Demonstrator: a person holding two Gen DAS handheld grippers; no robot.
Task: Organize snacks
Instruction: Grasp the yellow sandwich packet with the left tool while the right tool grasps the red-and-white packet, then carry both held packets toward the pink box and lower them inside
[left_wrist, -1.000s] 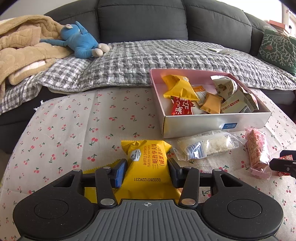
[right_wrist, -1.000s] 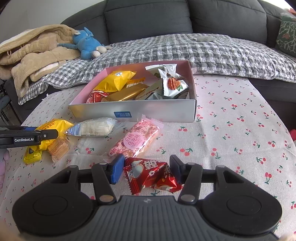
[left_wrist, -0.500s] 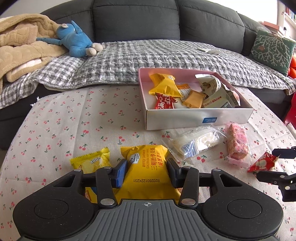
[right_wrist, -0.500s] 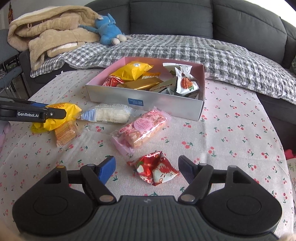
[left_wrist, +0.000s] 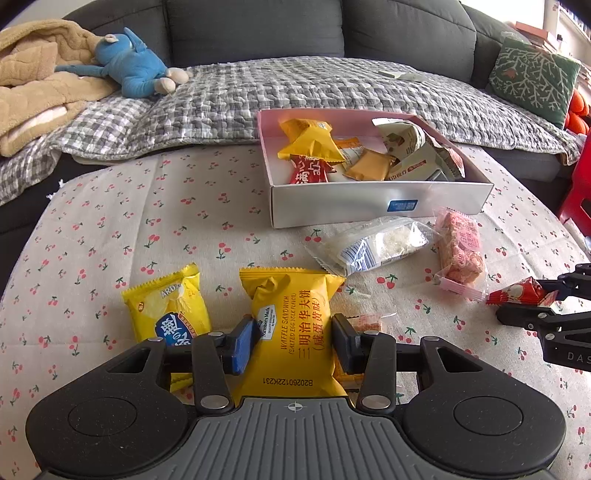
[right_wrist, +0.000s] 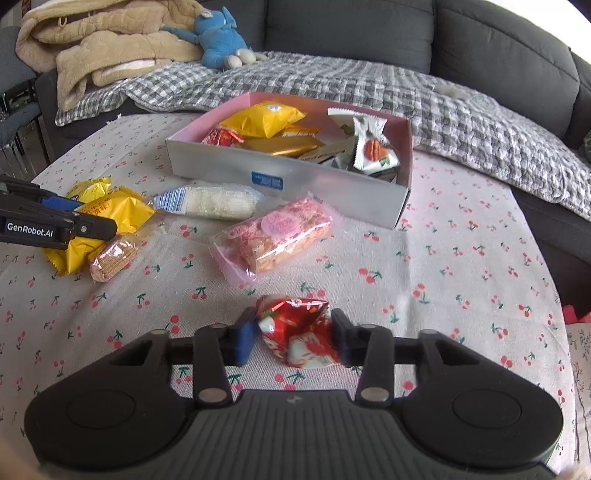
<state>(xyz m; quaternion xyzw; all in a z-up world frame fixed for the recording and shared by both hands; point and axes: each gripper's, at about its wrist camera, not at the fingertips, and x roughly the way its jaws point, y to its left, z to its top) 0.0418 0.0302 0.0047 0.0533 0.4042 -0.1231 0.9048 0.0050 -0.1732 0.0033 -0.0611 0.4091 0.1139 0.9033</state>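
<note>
My left gripper (left_wrist: 291, 339) is closing, its pads pressed on the sides of a yellow waffle sandwich packet (left_wrist: 291, 306) lying on the cherry-print tablecloth. My right gripper (right_wrist: 291, 338) is closing too, and its pads grip a crumpled red snack packet (right_wrist: 295, 325). In the left wrist view that red packet (left_wrist: 517, 293) sits between the right gripper's fingers at the far right. A silver box with a pink inside (left_wrist: 369, 201) stands beyond, holding several snacks. In the right wrist view the left gripper (right_wrist: 96, 216) is at the left edge, on the yellow packet.
Loose on the cloth lie a yellow chips packet (left_wrist: 166, 306), a small wafer packet (right_wrist: 112, 256), a clear white rice-cracker packet (left_wrist: 376, 243) and a pink bar packet (left_wrist: 461, 247). A sofa with a checked blanket, a blue plush toy (left_wrist: 129, 70) and a beige blanket stands behind the table.
The right gripper opened wide around the red packet, rolled, then closed on it. The left gripper kept the yellow packet and drew back, bringing the yellow chips packet into view.
</note>
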